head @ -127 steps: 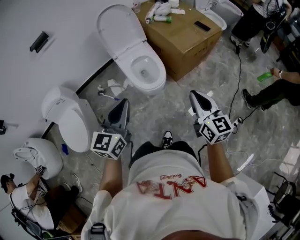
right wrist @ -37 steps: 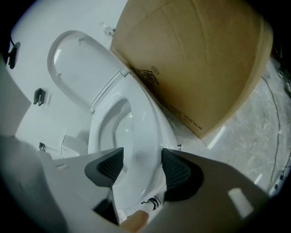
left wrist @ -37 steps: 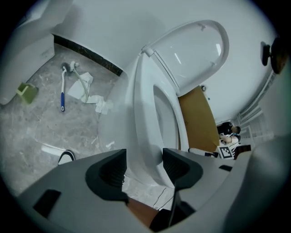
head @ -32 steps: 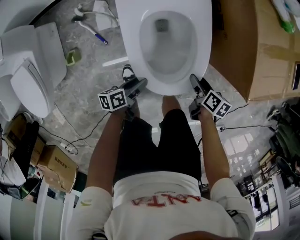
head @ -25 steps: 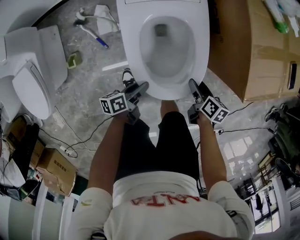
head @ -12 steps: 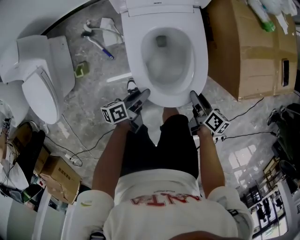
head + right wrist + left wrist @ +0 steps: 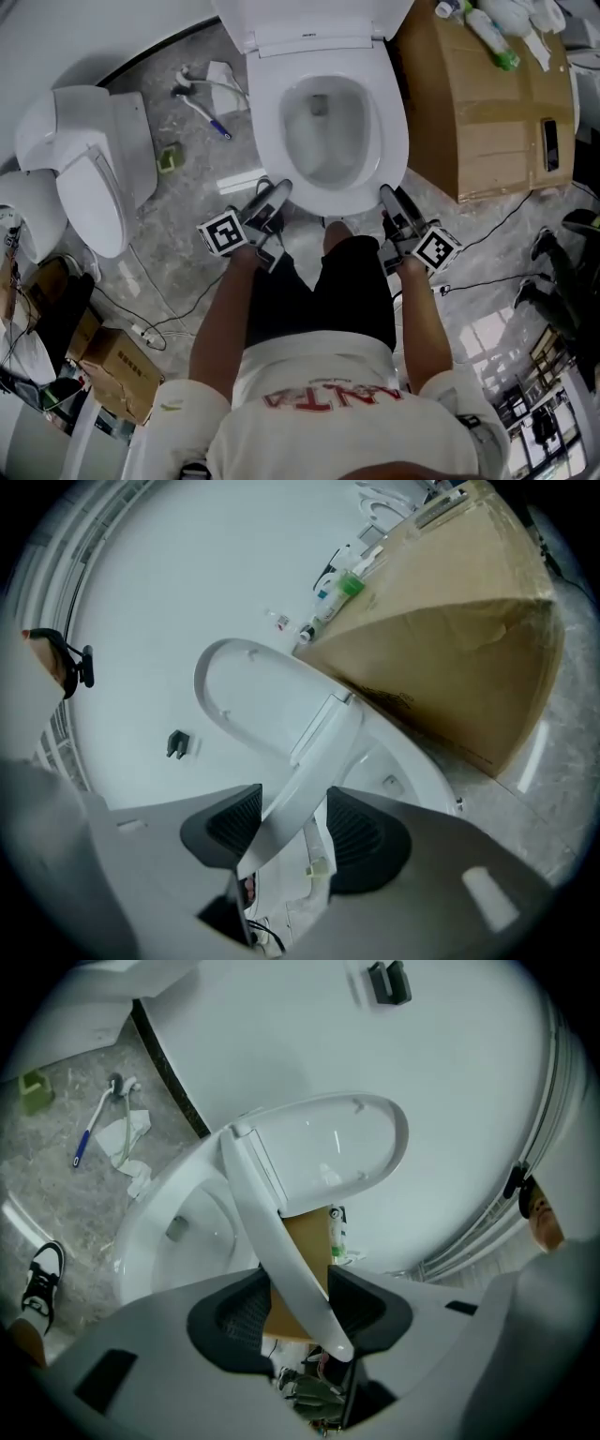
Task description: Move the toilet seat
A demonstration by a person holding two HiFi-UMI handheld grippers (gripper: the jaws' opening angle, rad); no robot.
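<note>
Looking down from my head, I see the toilet seat (image 7: pixel 266 131) ringing the bowl (image 7: pixel 323 131), with the lid (image 7: pixel 305 17) up at the top of the picture. Both my tongs are at its front rim, the left gripper (image 7: pixel 275 190) on the left curve and the right gripper (image 7: pixel 387 195) on the right curve. A cardboard box (image 7: pixel 487 122) stands just beside the toilet on the right. A second toilet (image 7: pixel 94 169) sits well off to the left, and a blue-handled brush (image 7: pixel 211 117) lies on the stone floor (image 7: pixel 178 234) between the two.

In the left gripper view the seat runs slantwise between my pads. Its front is lifted clear of the bowl and its back is hinged under the raised lid. Both pads bear on the rim, so this tong is clenched on the seat (a black-and-white shoe (image 7: pixel 37 1279) shows at the lower left).

In the right gripper view the other side of the seat passes between the pads, tilted up off the bowl. It lies flat along one pad and meets the upper corner of the other. These jaws have just been opening a little, yet they grasp the rim. Beyond, the box rises at the right with a green bottle (image 7: pixel 349 585) on top.
</note>
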